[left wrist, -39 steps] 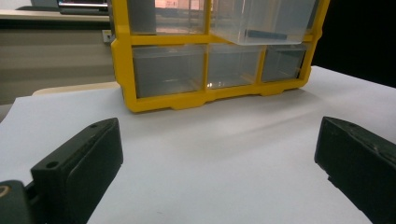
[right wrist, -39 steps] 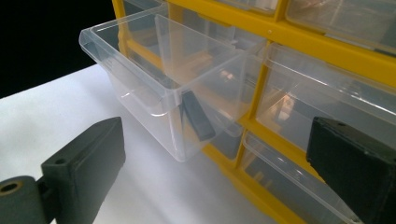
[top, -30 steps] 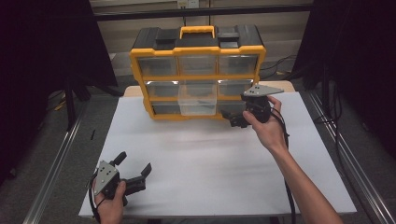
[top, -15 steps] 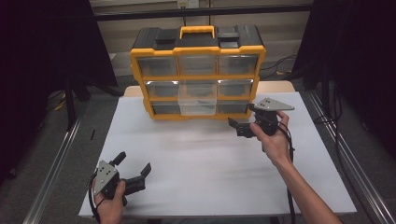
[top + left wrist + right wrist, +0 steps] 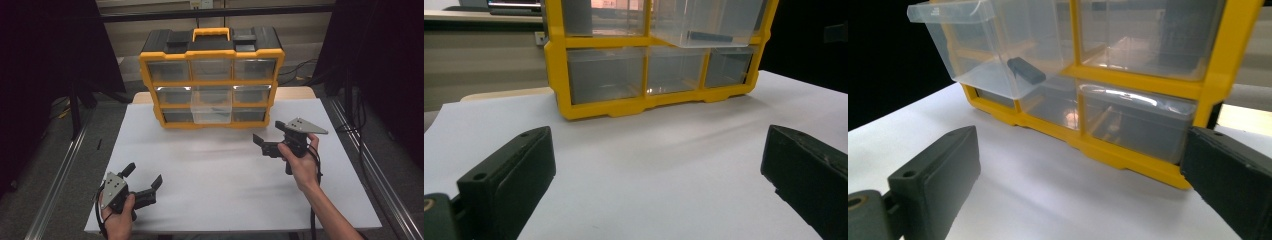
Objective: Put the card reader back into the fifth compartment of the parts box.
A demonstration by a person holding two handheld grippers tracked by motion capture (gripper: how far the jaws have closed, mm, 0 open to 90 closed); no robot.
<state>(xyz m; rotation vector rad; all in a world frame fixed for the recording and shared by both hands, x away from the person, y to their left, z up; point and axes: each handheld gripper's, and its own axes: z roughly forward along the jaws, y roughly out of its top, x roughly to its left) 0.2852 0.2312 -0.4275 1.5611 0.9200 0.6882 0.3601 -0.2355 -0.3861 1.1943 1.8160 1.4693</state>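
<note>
Thing in hand: we take the clear plastic drawer as the work, the middle one of the yellow-framed organiser case with a black top and yellow carry handle; it stands pulled out towards us while its neighbours sit flush.
Where it is: the case stands upright at the far edge of the white table, about midway between the far corners; the open drawer juts from the middle row over the table.
Contents: a small dark oblong piece lies on the drawer floor; we cannot tell what it is.
Left gripper: jaws wide apart, holding nothing, near the near-left corner of the table, well apart from the case.
Right gripper: jaws wide apart, holding nothing, above the right half of the table, near the case's lower right corner but not touching it.
How it handles: we judge the drawer light, thin-walled, stiff but brittle, and slippery to hard pads; a hard squeeze could crack or bow it.
Where to hold: we judge the front lip best, pinched over its top edge; to shut it, a flat push on the front wall serves.
Risk: the case probably weighs little and may slide back or tip if we push off-centre.
</note>
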